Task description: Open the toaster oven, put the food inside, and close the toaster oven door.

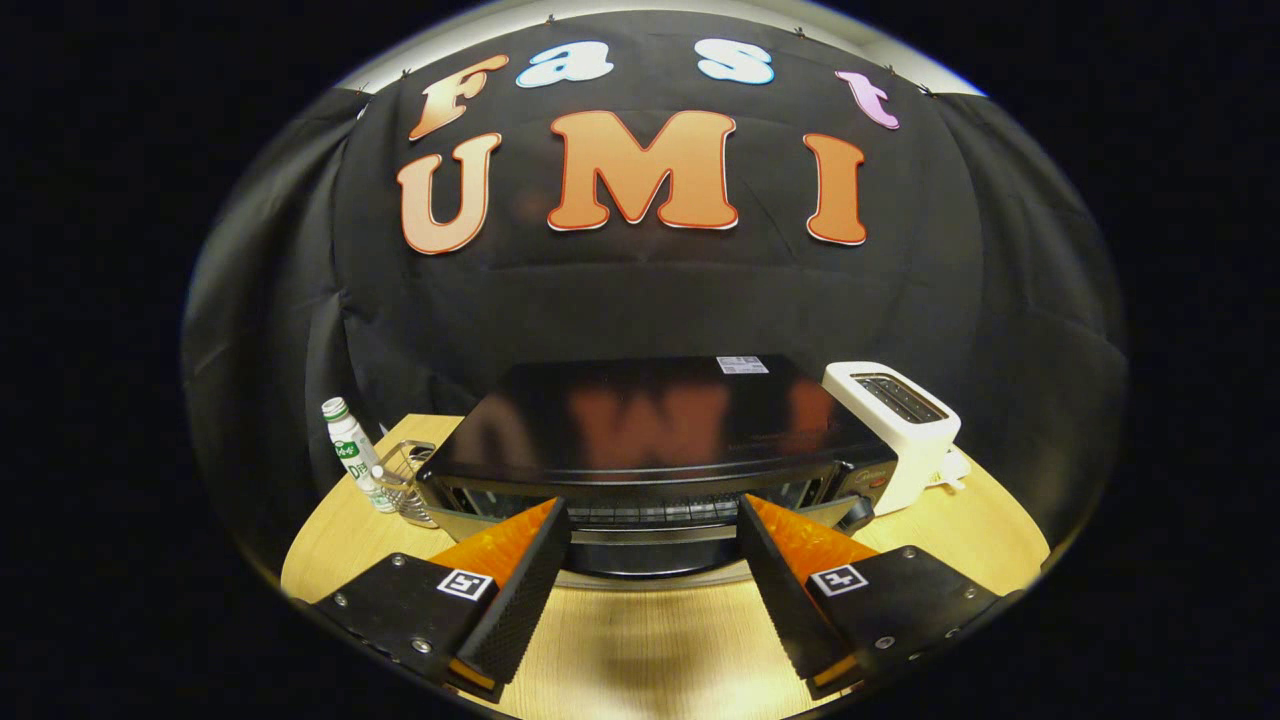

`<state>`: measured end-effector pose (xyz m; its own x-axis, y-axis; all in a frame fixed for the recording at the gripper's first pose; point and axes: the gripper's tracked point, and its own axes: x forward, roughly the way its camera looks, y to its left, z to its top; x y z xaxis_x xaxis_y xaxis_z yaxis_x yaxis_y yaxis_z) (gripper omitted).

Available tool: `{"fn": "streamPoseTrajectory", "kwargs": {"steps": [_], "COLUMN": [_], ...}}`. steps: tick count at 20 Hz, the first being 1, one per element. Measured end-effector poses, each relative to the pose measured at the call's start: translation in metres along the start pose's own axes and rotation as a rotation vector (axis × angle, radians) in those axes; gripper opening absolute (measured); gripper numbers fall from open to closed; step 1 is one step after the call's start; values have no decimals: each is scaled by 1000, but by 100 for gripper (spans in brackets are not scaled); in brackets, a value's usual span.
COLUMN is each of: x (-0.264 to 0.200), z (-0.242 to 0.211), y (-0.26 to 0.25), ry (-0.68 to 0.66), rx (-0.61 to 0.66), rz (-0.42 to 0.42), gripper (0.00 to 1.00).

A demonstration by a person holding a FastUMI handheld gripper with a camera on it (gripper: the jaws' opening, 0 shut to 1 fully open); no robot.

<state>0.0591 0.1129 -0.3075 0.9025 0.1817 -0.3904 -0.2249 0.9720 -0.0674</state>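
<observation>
Toaster oven (655, 430) front sits partly hidden behind the spread gripper (655, 525) (empty).

One toaster oven (655, 440), one white toaster (895, 425), one bottle (352, 452), one wire basket (408, 480), one wooden table (650, 640), two gripper fingers (515, 590)

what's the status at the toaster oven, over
Gripper open, fingers spread, holding nothing. Toaster oven just ahead of the fingertips; whether its door is ajar can't be told. Nothing between fingers and door.

black toaster oven (650, 440) sits upright on the wooden table, glossy top, just beyond the fingers.
</observation>
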Motion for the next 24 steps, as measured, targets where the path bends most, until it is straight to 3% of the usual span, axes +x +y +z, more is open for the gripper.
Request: {"fn": "streamPoseTrajectory", "kwargs": {"steps": [13, 24], "x": [-55, -65], "z": [-82, -151], "y": [-4, -7], "ry": [104, 201], "rx": [-6, 10], "rz": [22, 20], "gripper": [100, 100]}}
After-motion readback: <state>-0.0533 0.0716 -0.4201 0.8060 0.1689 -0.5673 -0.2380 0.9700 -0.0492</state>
